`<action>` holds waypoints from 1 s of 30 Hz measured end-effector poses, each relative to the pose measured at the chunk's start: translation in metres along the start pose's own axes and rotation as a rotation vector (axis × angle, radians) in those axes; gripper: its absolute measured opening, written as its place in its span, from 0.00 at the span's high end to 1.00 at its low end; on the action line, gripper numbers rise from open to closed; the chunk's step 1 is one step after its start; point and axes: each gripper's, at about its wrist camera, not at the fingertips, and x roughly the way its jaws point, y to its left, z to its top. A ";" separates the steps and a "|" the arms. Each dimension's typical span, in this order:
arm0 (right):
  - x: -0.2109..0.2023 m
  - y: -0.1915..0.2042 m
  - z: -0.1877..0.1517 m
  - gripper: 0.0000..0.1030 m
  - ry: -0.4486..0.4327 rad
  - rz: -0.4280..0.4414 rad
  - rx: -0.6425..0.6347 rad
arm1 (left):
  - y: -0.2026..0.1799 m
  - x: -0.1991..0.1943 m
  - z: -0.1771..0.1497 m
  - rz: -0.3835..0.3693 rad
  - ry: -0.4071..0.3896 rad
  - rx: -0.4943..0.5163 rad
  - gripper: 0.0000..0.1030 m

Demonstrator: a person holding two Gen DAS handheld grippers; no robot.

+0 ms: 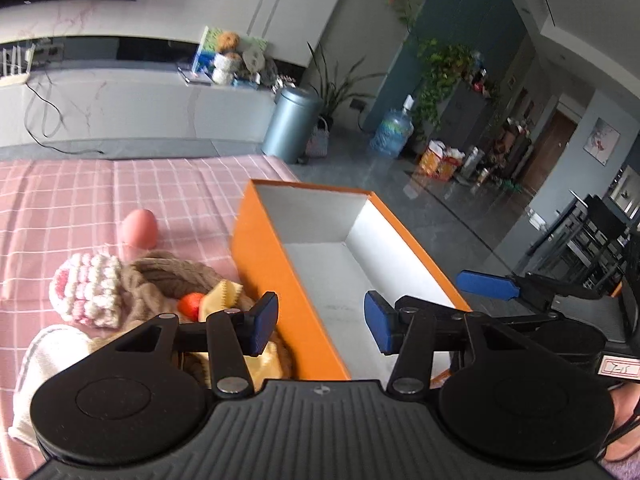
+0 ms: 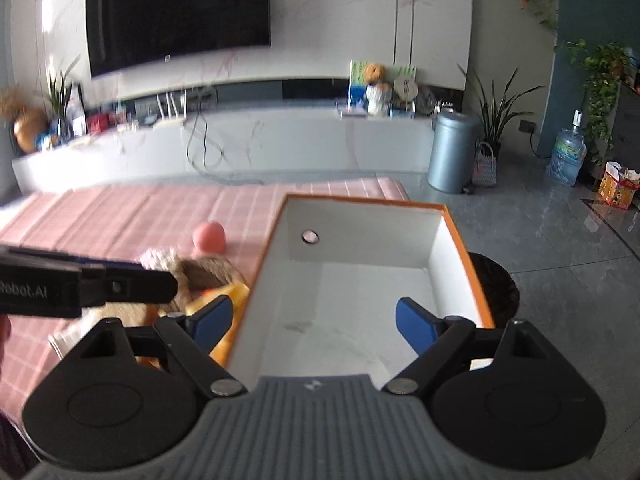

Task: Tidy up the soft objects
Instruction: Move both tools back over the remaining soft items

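Orange cardboard is walling the white-lined box (image 1: pixel 280 280), which is sitting open and empty at the centre of both views on the pink checked cloth (image 1: pixel 100 200). Lower left of it, soft things are lying heaped: a pink-and-white knitted piece (image 1: pixel 86 288), a brown knit (image 1: pixel 160 276), a yellow fabric item (image 1: pixel 224 294) and a pink egg-shaped toy (image 1: pixel 139 229) just behind. Both the left gripper (image 1: pixel 322 322) and the right gripper (image 2: pixel 314 322) are hovering with jaws spread wide, gripping nothing.
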 end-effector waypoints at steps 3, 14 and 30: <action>-0.002 0.022 -0.006 0.15 -0.062 -0.008 0.023 | 0.010 -0.014 -0.010 0.035 -0.054 -0.002 0.44; 0.017 0.114 -0.042 0.23 -0.133 0.059 -0.072 | 0.072 -0.065 -0.049 0.200 -0.144 -0.055 0.43; 0.073 0.116 -0.034 0.44 0.049 0.027 -0.286 | 0.149 -0.062 -0.085 0.338 0.018 -0.091 0.15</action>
